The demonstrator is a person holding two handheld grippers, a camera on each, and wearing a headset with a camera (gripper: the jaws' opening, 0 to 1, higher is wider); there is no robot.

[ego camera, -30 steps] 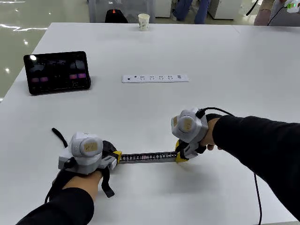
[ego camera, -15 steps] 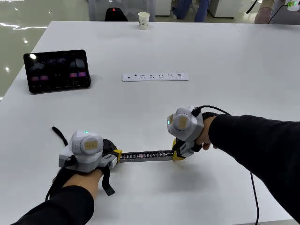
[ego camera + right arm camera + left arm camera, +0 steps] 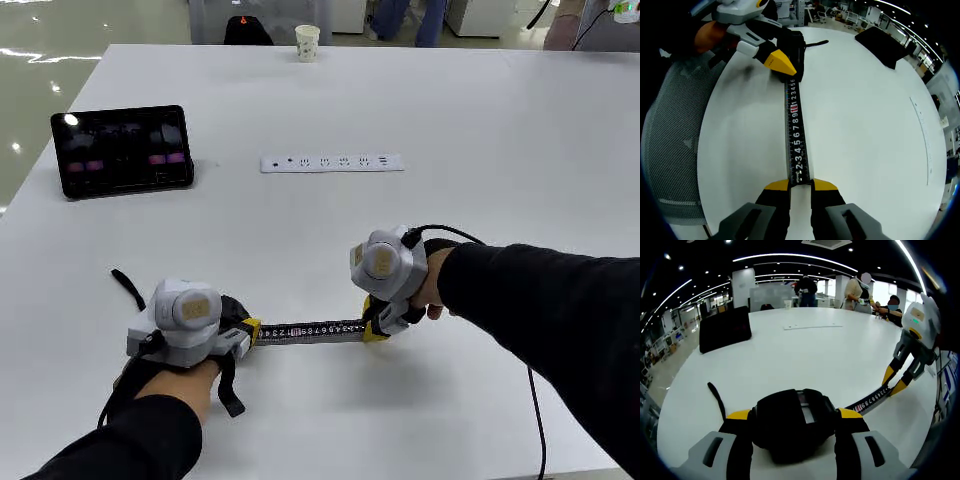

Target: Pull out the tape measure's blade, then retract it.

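Observation:
A black tape measure case [image 3: 792,420] with a wrist strap [image 3: 717,399] sits low on the white table, and my left gripper [image 3: 795,415] is shut on it. Its dark numbered blade [image 3: 308,330] runs right across the table to my right gripper [image 3: 372,330], which is shut on the blade's end. In the right gripper view the blade [image 3: 796,135] stretches from my yellow-tipped jaws up to the case [image 3: 792,47] held by the left gripper [image 3: 771,54]. In the head view the left gripper [image 3: 238,335] covers most of the case.
A dark tablet [image 3: 122,151] stands at the left of the white table [image 3: 480,150]. A white power strip [image 3: 332,162] lies mid-table and a paper cup [image 3: 307,43] stands at the far edge. People stand beyond the table [image 3: 860,290].
The right gripper has moved left toward the left gripper with the blade's end, so the exposed blade is shorter. The left gripper has stayed put.

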